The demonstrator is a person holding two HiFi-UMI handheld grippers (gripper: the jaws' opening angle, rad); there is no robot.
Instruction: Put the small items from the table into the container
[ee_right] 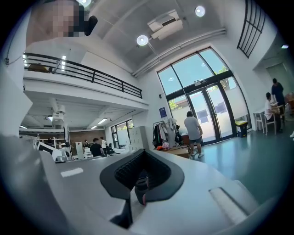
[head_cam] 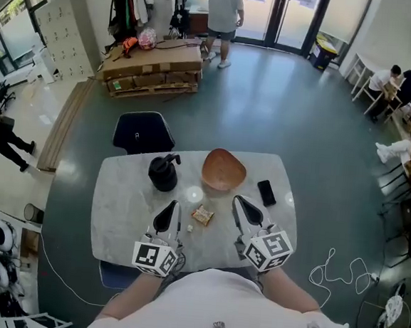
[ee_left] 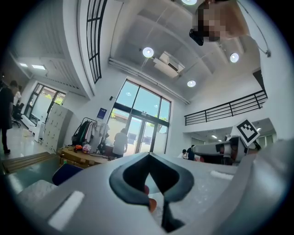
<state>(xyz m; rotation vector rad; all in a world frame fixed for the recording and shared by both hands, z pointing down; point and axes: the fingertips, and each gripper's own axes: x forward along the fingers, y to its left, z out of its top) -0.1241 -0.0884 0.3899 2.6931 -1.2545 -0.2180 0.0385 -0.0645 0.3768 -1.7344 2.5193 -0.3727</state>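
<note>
The left tool (head_cam: 171, 207) hovers over the near part of the tabletop (head_cam: 119, 209), left of its middle. In the left gripper view its dark pads are pressed together with nothing between them (ee_left: 148, 158). Toward the far edge from it stands a black jug (head_cam: 163, 172), upright, left of centre. Just beside the left tool, on its right, lies a tiny white piece (head_cam: 189, 229), too small to make out. A little further right, close to the middle of the tabletop, a small brown snack packet (head_cam: 202, 215) lies flat between the two tools and touches neither. Beyond the packet, near the far edge, sits the wooden bowl (head_cam: 223, 170); nothing shows inside it. The right tool (head_cam: 239, 200) is held over the near right part of the tabletop. In the right gripper view its pads are closed on each other and empty (ee_right: 143, 155). To the right of the bowl, toward the right edge, a black phone (head_cam: 266, 193) lies flat, apart from the right tool.
</note>
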